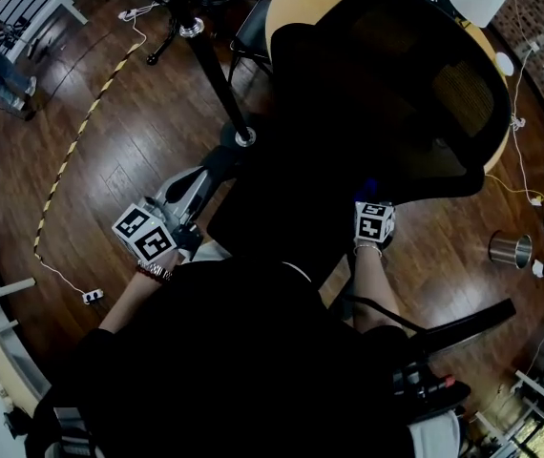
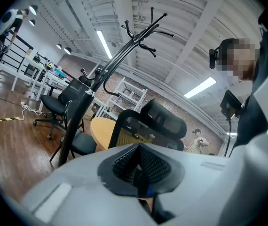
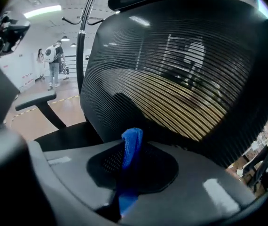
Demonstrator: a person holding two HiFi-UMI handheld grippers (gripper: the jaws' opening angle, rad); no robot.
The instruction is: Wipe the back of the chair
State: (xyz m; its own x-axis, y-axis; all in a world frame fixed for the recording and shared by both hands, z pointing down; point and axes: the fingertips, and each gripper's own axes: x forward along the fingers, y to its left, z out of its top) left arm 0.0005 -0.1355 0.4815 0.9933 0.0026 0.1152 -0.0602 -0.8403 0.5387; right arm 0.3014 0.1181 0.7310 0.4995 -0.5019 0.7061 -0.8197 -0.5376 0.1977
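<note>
Blue cloth [image 3: 132, 138] sits right up close, standing upright out of your right gripper [image 3: 130, 155], and the fingers are pinched tight on it with no gap either side. Straight beyond that tuft is the chair back [image 3: 185, 79]. Its black mesh fills nearly the whole right gripper view, rising from the lower middle to the headrest at the top edge. So the target lies dead ahead of those fingers, its tall axis running bottom to top, and the cloth stands roughly parallel to it.

From the head view you can see the right gripper tucked against the lower edge of the chair back [image 1: 387, 103], centre right of the frame. It's very near the mesh, though I can't tell whether the cloth is actually touching. To my eye you're at the low end of the backrest, so a stroke would want to travel up the mesh or across it.

Your left gripper [image 2: 138, 166] is over at the left of the head view, well apart from the backrest and aimed past it into the room. Its fingers are pressed together on nothing I can make out. The right is clearly the nearer one, and it has the cloth.
</note>
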